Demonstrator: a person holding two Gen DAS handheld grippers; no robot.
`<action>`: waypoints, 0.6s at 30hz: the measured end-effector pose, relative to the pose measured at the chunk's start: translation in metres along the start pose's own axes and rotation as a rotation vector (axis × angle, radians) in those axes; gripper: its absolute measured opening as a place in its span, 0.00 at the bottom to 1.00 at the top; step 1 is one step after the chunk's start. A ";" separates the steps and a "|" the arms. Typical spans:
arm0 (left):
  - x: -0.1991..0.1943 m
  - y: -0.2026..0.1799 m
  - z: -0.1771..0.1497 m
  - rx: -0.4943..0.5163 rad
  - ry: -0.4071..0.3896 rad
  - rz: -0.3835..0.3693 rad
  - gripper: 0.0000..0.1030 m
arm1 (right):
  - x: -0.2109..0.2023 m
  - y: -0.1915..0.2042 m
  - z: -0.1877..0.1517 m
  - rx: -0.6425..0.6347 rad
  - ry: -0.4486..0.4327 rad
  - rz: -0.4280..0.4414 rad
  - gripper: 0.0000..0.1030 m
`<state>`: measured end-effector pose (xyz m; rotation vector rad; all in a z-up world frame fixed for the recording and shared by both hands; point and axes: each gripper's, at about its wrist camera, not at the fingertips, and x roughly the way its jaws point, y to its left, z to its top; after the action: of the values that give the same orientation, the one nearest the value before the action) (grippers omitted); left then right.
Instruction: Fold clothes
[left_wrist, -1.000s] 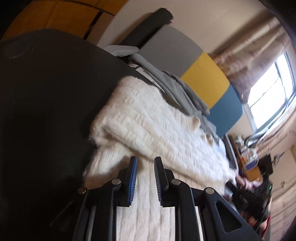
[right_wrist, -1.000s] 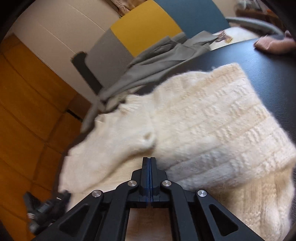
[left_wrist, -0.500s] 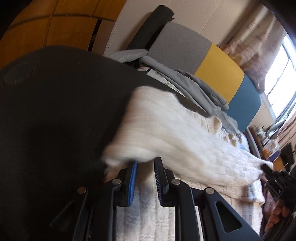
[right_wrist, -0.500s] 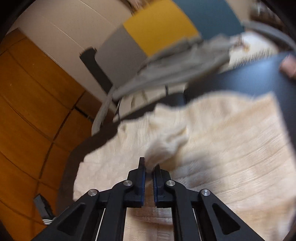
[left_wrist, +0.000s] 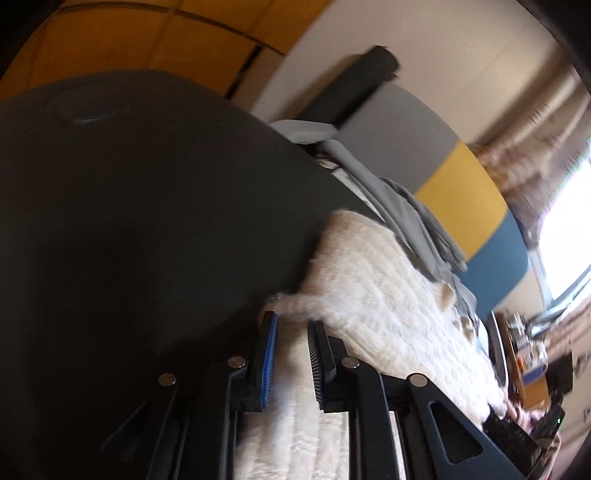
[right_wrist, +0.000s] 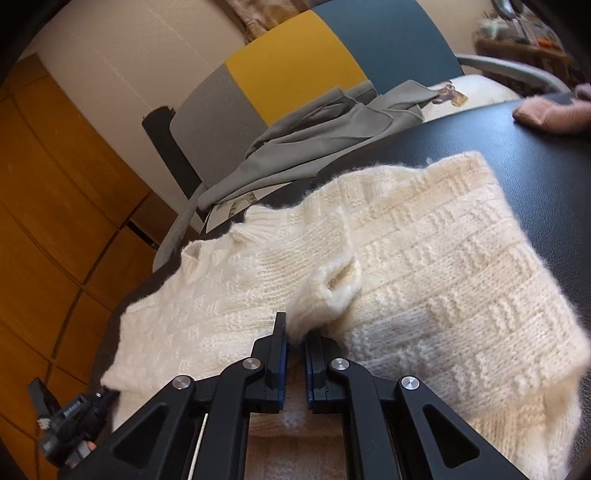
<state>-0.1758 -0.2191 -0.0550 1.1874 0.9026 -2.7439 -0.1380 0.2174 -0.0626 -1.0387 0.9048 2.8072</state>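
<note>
step: we fold cream cable-knit sweater (right_wrist: 424, 266) on black table (left_wrist: 147, 221) | left gripper (left_wrist: 291, 354) narrow, grip unclear in blur | right gripper (right_wrist: 295, 350) near-closed, pinching sweater edge | keep edges aligned, lay flat

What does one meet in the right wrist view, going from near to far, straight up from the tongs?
Right tongs → cream knitted sweater → black table → grey garment draped on the seat → chair back in grey, yellow and blue panels → pale wall.

You've a cream block-knit sweater (right_wrist: 424, 258) ahead of your right gripper (right_wrist: 295, 338), grey jacket (right_wrist: 314, 144) beyond, black table (left_wrist: 147, 221).
</note>
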 end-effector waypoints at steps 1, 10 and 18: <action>-0.006 0.000 -0.002 0.011 -0.001 0.009 0.18 | 0.001 0.002 0.000 -0.013 0.001 -0.009 0.06; -0.029 -0.065 -0.002 0.275 -0.066 -0.026 0.19 | -0.002 -0.001 -0.004 0.005 -0.022 0.007 0.10; 0.071 -0.133 0.008 0.591 0.040 0.183 0.21 | -0.002 -0.003 -0.005 0.014 -0.023 0.027 0.10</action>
<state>-0.2633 -0.0985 -0.0320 1.3056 -0.0462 -2.9199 -0.1326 0.2173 -0.0658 -0.9978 0.9420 2.8241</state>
